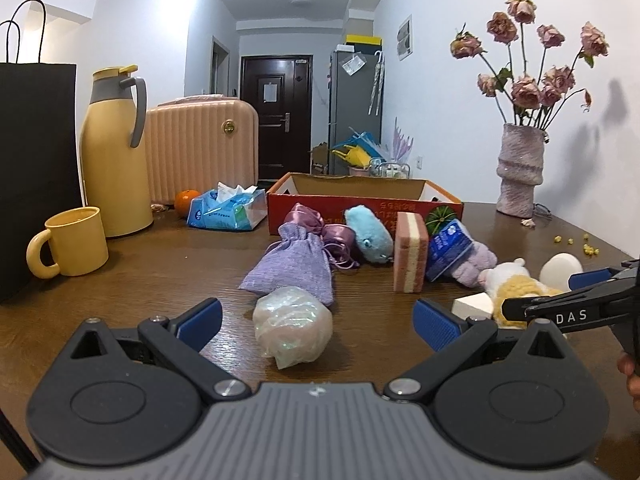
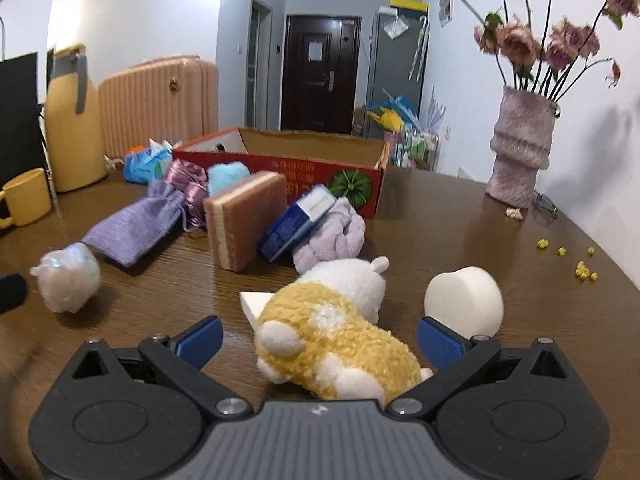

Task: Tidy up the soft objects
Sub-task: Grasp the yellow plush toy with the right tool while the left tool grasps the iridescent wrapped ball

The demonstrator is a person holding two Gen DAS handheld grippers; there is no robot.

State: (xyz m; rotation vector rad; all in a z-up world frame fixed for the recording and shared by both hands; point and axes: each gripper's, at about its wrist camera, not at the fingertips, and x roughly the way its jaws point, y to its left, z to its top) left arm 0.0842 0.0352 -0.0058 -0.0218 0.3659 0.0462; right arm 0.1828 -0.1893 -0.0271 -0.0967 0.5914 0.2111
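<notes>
A: Brown wood table, hallway and dark door behind. Red cardboard box at the back, flaps up.

B: Left gripper?

A: Jaws spread wide, nothing pinched. Pearly wrapped bundle lies on the table between the fingers, not touching either pad.

B: Right gripper?

A: Also spread. Yellow-white plush toy lies between its fingers, clear of the left one; contact with the right one I can't tell.

B: Rest of the pile?

A: Purple pouch, striped sponge, blue plush, lilac towel in front of the box. White foam cylinder just right of the plush toy.
</notes>
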